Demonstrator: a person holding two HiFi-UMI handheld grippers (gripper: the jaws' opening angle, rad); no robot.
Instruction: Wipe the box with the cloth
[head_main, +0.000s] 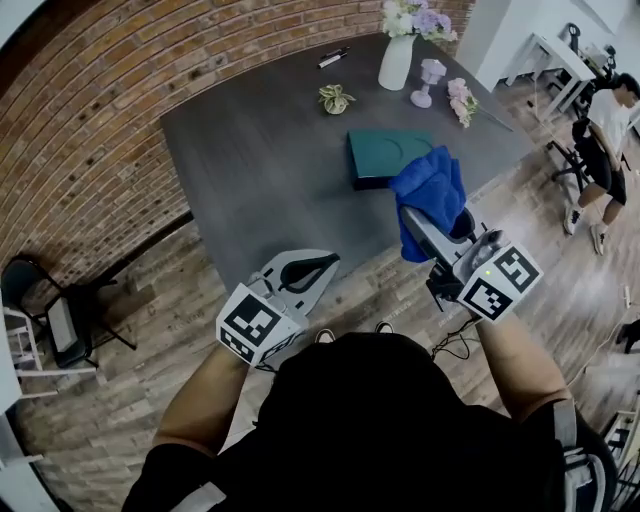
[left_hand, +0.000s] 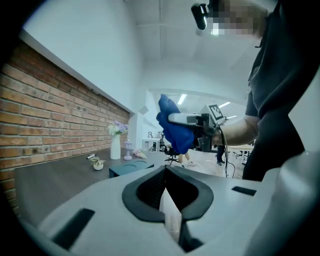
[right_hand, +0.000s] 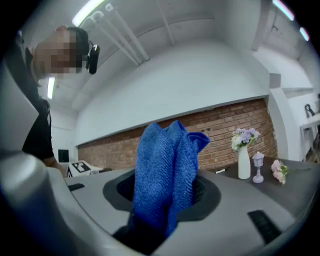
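Head view, right gripper (head_main: 418, 222) clamped on blue cloth (head_main: 432, 185) (bunched, raised in the air), dark green box (head_main: 385, 152) flat on grey table (head_main: 260, 150), left gripper (head_main: 322, 268) jaws together, empty.

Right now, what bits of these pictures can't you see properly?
- Head view: the cloth hides the near right corner of the box.
- Right gripper view: the cloth covers the spot where the right hand-held gripper pinches it.
- Head view: the small dark thing on the table near the brick wall is too small to name.
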